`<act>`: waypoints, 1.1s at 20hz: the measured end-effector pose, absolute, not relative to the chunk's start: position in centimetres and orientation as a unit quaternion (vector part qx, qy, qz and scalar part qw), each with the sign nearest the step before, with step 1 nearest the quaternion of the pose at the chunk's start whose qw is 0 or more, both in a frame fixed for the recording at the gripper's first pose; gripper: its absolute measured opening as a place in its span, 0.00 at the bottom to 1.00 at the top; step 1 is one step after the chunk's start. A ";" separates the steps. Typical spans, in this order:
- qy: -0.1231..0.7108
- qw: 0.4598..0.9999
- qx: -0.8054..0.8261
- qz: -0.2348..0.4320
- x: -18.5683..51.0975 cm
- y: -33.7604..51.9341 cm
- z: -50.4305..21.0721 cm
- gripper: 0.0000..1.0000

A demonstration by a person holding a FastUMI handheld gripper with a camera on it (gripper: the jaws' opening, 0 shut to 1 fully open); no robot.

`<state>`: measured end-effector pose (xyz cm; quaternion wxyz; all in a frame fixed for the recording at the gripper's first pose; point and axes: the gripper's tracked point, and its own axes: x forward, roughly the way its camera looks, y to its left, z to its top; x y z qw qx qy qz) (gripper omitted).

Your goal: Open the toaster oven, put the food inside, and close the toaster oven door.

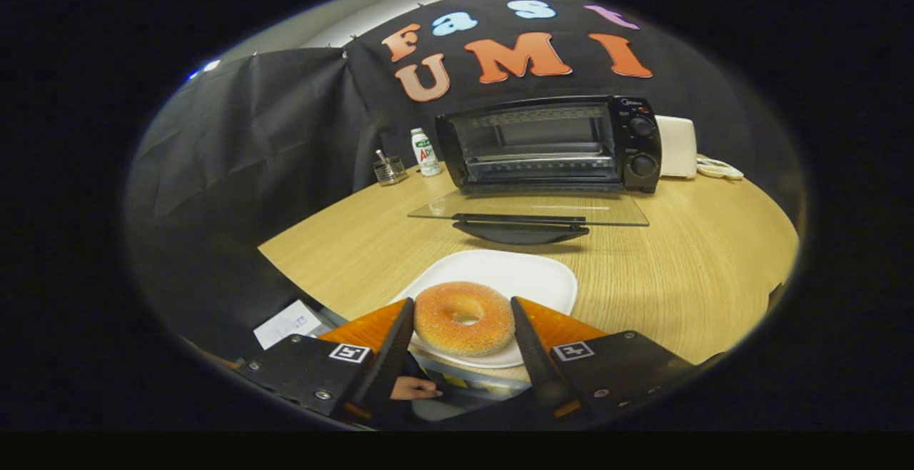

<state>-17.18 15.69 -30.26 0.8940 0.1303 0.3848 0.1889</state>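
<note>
A sugared ring doughnut sits between my fingers, over the near edge of a white plate on the wooden table. My gripper is shut on the doughnut, with a finger touching each side. I cannot tell whether the doughnut still rests on the plate. Beyond the plate stands the black toaster oven, its glass door folded down flat toward me and the handle at its front edge. The oven's cavity shows a wire rack with nothing on it.
Left of the oven stand a small white bottle and a glass cup holding utensils. A white appliance and a small dish sit to the oven's right. A paper slip and a person's hand lie below the table's near edge.
</note>
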 end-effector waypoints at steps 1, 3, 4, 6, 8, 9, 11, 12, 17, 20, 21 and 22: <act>0.380 0.894 0.146 0.188 -16.7 15.9 -29.7 0.78; 0.379 0.888 0.179 0.190 -15.9 16.5 -29.3 0.78; 0.380 0.884 0.198 0.188 -15.8 16.6 -29.1 0.78; 0.381 0.877 0.228 0.187 -15.4 17.0 -28.9 0.78; 0.376 0.874 0.250 0.178 -14.5 17.0 -28.6 0.78; 0.371 0.874 0.262 0.174 -13.9 16.8 -28.2 0.78; 0.358 0.872 0.288 0.168 -12.7 16.6 -27.3 0.78; 0.351 0.871 0.301 0.164 -12.1 16.6 -26.9 0.78; 0.321 0.862 0.363 0.147 -7.9 15.5 -25.2 0.77; 0.300 0.860 0.389 0.136 -5.1 15.0 -24.3 0.77; 0.297 0.859 0.395 0.131 -4.2 14.8 -24.1 0.77; 0.292 0.859 0.401 0.126 -3.0 14.6 -24.0 0.77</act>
